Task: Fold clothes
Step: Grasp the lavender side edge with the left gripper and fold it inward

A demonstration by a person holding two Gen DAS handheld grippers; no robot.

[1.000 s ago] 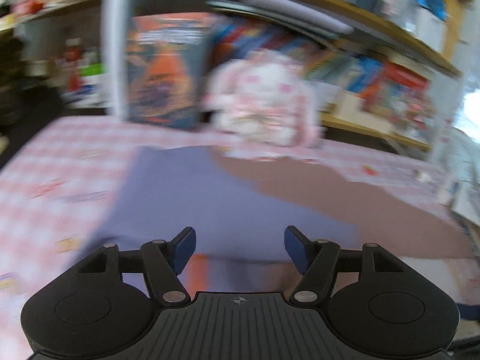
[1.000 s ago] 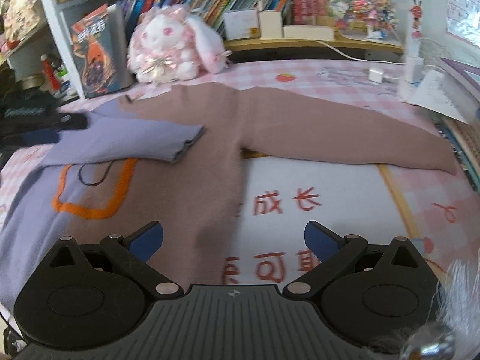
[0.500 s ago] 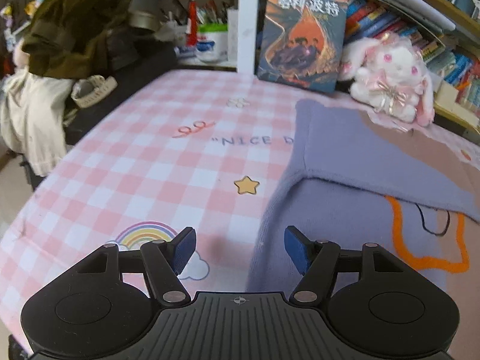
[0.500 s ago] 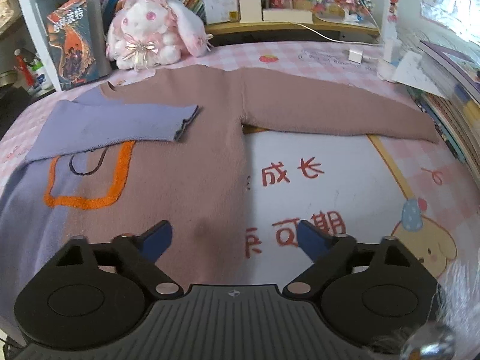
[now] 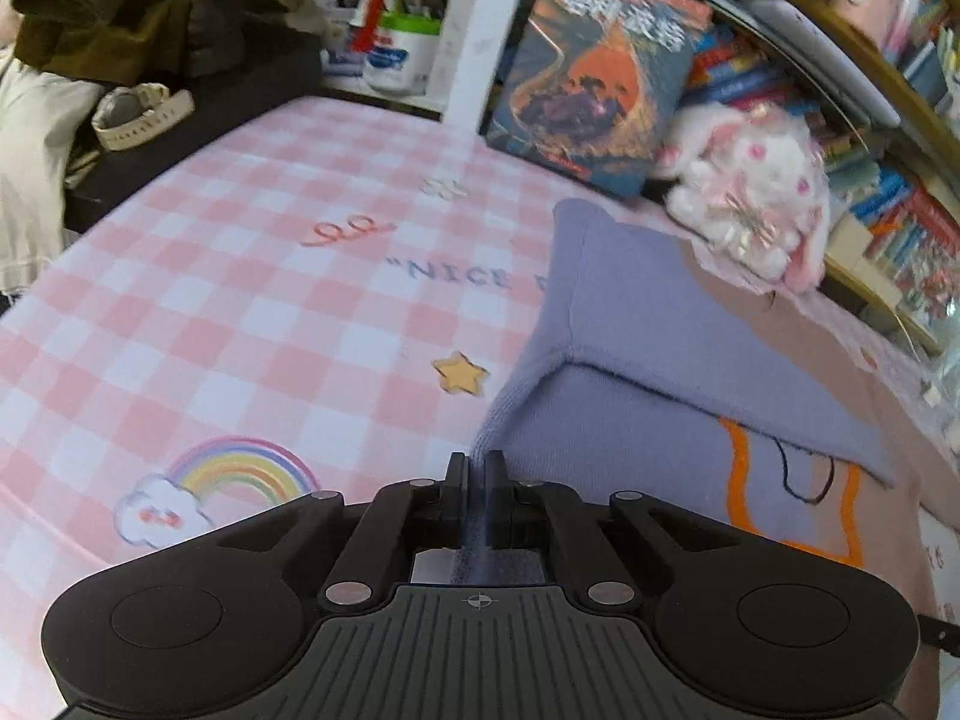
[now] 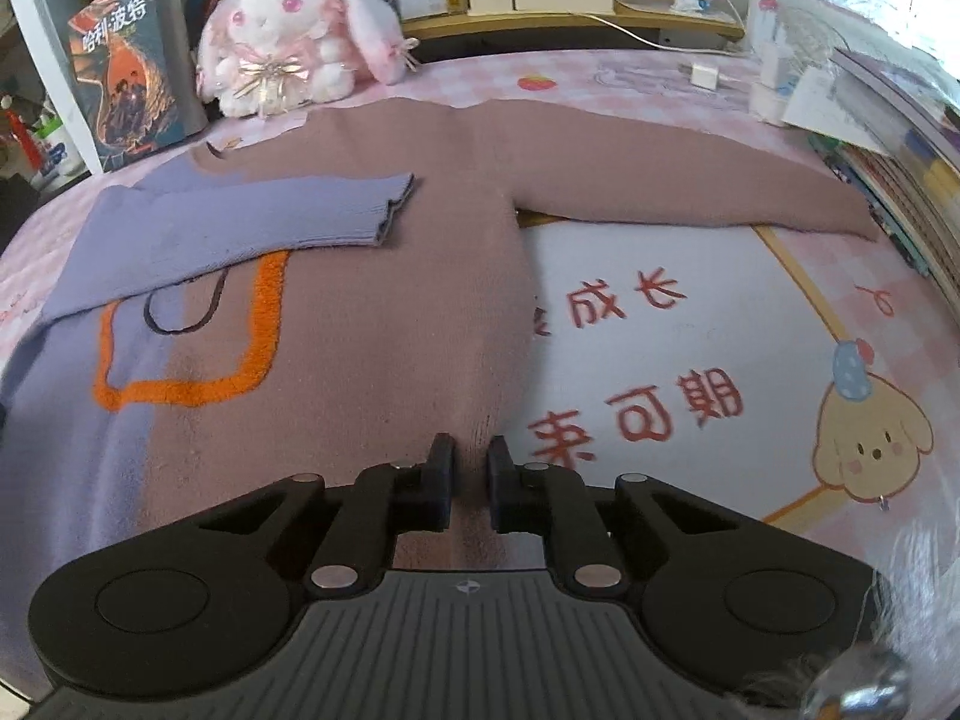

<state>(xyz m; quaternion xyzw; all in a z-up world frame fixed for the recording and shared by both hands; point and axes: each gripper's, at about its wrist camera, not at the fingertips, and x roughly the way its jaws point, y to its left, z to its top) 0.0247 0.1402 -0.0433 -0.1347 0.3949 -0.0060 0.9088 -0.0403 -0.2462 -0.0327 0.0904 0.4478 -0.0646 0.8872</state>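
A sweater (image 6: 360,324), purple on one side and brown on the other with an orange outline, lies flat on the pink checked cloth (image 5: 240,300). Its purple sleeve (image 6: 258,222) is folded across the chest; the brown sleeve (image 6: 660,180) stretches out to the right. In the left wrist view my left gripper (image 5: 477,462) is closing to a tight pinch on the purple side edge of the sweater (image 5: 630,438). In the right wrist view my right gripper (image 6: 470,447) is closing on the brown hem, and fabric puckers up between its fingers.
A plush rabbit (image 6: 282,60) and an upright book (image 6: 129,72) stand behind the sweater's collar. Stacked books (image 6: 900,168) line the right edge. A charger and cable (image 6: 705,75) lie at the back. Dark clothes (image 5: 120,0) and a watch (image 5: 141,111) sit beyond the left side.
Both grippers were open and have closed on the sweater. The left one swung from above the sweater to its purple side edge; the right one moved in over the brown hem.
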